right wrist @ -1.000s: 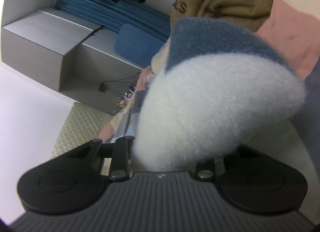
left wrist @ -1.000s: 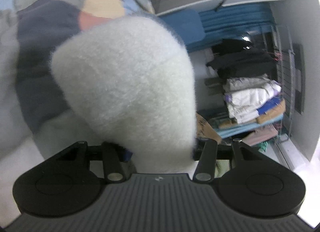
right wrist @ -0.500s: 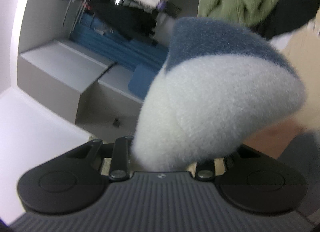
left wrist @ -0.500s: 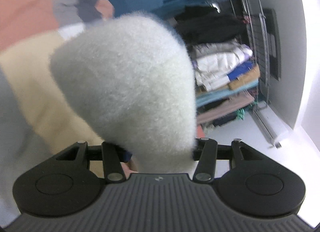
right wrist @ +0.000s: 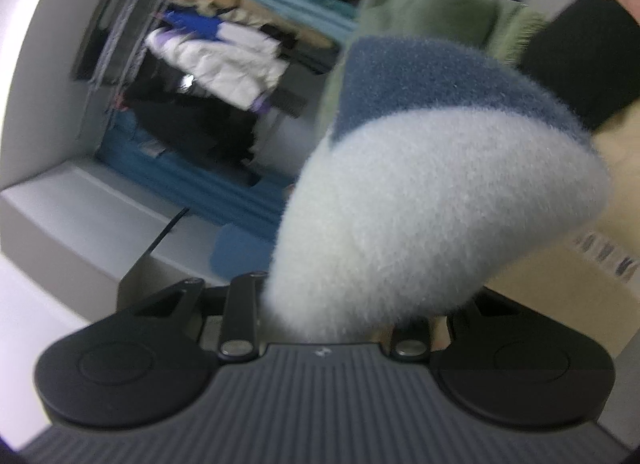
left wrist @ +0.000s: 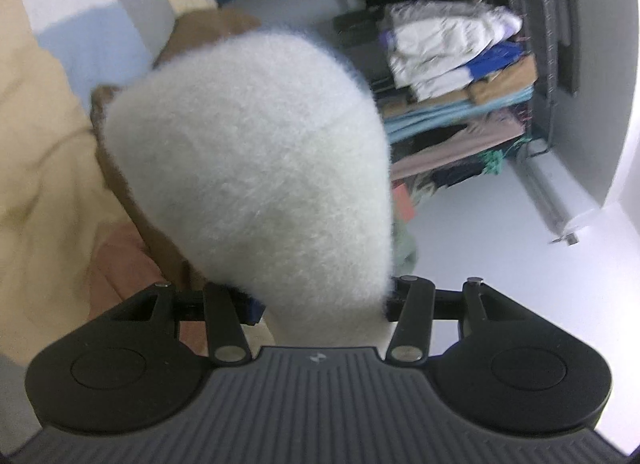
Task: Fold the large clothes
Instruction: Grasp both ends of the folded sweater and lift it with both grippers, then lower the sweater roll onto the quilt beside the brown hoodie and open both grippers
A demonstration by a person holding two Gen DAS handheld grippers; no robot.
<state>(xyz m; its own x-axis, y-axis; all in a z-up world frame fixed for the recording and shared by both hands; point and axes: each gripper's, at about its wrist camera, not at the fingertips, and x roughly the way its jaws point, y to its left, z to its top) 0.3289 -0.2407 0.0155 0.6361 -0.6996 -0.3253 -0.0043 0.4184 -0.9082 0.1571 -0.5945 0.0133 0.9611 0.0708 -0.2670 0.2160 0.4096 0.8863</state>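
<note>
A fluffy white fleece garment fills the middle of the left wrist view, bunched over my left gripper, which is shut on it; the fingertips are buried in the fleece. In the right wrist view the same garment shows as a white fold with a blue-grey band on top. My right gripper is shut on that fold, and its fingertips are hidden too. Both grippers hold the fleece up in the air.
A patchwork bed cover in cream and pink lies at left with a brown garment on it. A rack of stacked clothes stands at right. A green garment, a black one and a grey cabinet show on the right side.
Both grippers have swung with the fleece still held. The bed has slid out of the left view and the clothes rack has come closer. The right view turned from the cabinet toward the rack.
</note>
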